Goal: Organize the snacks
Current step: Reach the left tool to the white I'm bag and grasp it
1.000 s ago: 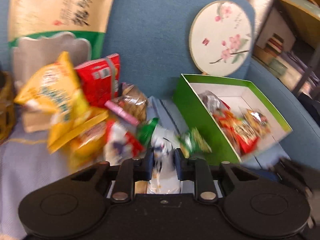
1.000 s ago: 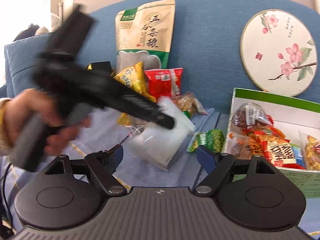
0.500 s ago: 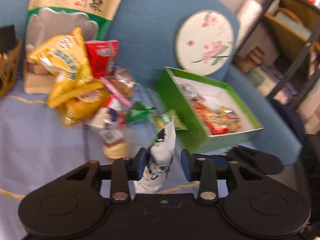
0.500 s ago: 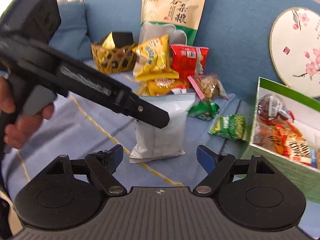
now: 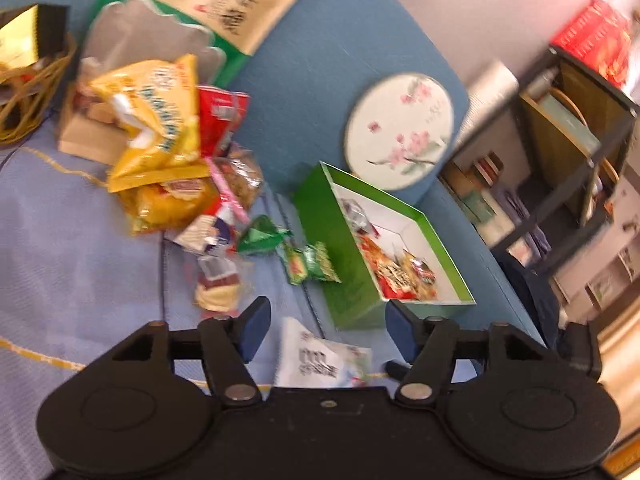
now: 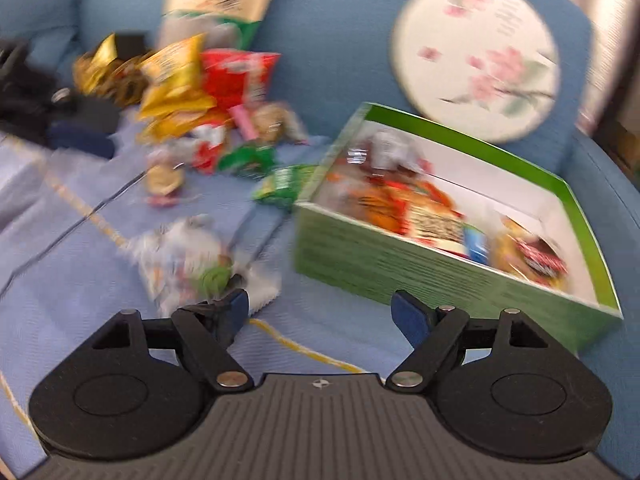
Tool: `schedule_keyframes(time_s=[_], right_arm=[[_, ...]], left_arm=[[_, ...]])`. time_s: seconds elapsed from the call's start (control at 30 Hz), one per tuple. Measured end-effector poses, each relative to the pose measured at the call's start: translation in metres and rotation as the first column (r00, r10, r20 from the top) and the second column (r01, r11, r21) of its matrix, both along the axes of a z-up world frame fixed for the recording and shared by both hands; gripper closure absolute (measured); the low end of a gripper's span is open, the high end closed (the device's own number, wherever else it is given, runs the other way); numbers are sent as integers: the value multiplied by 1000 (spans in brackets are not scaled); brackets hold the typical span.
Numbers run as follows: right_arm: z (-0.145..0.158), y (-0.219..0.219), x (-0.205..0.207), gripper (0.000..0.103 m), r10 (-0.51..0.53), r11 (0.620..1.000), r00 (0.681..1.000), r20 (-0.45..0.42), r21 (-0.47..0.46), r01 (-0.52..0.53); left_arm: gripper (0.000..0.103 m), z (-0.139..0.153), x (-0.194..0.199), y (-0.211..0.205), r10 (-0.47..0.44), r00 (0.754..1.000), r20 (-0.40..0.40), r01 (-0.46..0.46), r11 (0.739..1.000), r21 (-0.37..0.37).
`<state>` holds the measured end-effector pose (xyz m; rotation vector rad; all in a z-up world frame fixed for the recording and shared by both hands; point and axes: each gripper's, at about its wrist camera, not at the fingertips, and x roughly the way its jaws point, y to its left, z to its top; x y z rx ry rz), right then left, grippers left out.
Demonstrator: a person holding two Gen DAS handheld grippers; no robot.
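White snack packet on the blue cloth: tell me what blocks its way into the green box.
Nothing visible lies between the flat white snack packet and the green cardboard box; only bare blue cloth separates them. The box's near wall must be cleared, and the right hand-held gripper stands open beside the packet.

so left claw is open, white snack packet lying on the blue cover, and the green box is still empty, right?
Not quite: the green box is not empty. The right wrist view shows several snack packs inside it. The rest holds: the left claw is opening wide, and the white snack packet lies on the blue cover, touching neither pad.
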<state>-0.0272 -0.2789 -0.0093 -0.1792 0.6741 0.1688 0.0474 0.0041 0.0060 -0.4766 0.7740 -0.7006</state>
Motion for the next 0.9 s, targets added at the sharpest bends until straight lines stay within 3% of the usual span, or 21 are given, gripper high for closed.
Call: schedule_keyframes(time_s=[0.1, 0.17, 0.33, 0.4, 0.47, 0.57, 0.67, 0.9], right_arm=[[9, -16, -1, 0, 11, 978, 1000, 5, 207, -12], [6, -15, 1, 0, 63, 954, 998, -26, 295, -53], [-12, 16, 7, 0, 153, 958, 982, -113, 260, -120], [-20, 24, 7, 0, 166, 959, 977, -136, 254, -127], [-28, 30, 8, 0, 162, 964, 975, -149, 233, -125], [-28, 32, 7, 4, 152, 969, 979, -136, 215, -121], [-26, 26, 9, 5, 144, 964, 981, -129, 244, -109], [-26, 29, 7, 3, 153, 969, 978, -140, 213, -122]], left_arm=[[1, -13, 6, -7, -16, 1000, -26, 17, 999, 35], [1, -23, 9, -16, -44, 997, -63, 47, 998, 34], [2, -41, 5, -41, -102, 991, -89, 108, 992, 59], [6, -46, 3, -45, -113, 988, -101, 120, 991, 62], [18, -50, 3, -47, -120, 986, -114, 128, 990, 65], [26, -54, 2, -46, -119, 986, -114, 128, 989, 77], [26, -55, 4, -41, -104, 986, -127, 111, 992, 55], [32, -56, 4, -44, -104, 989, -104, 111, 991, 69]])
